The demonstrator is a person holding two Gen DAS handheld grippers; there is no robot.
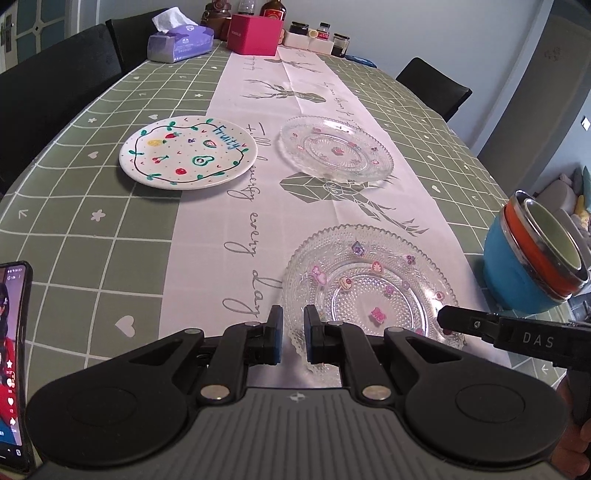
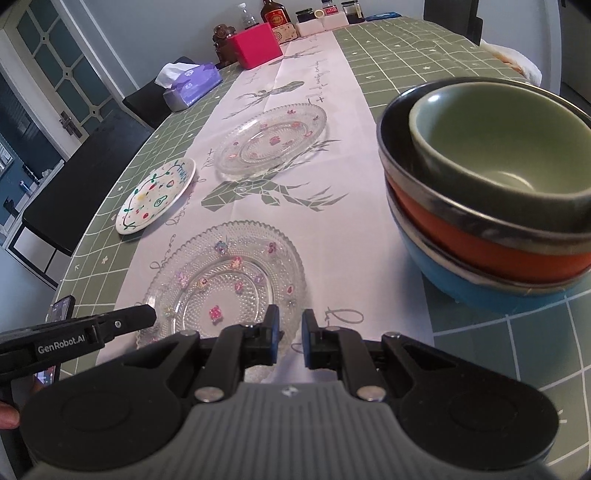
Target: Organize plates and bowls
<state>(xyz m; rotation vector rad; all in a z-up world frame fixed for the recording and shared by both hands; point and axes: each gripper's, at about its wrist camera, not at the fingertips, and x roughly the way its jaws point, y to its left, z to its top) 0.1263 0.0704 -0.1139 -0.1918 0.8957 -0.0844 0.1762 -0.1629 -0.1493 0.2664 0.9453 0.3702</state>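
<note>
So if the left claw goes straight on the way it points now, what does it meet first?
Most likely the near glass plate: the left claw sits over its near rim, pointing down and forward, with its jaws nearly shut. Depth is unclear, so it may meet the rim or the plate's inner surface first.

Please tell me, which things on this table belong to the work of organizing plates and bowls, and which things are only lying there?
Belong to the job:
- white ceramic plate with fruit drawings
- far clear glass plate
- near clear glass plate
- nested stack of blue, orange and green bowls

Only lying about:
- purple tissue pack
- pink box
- jars and bottles
- black smartphone
</note>
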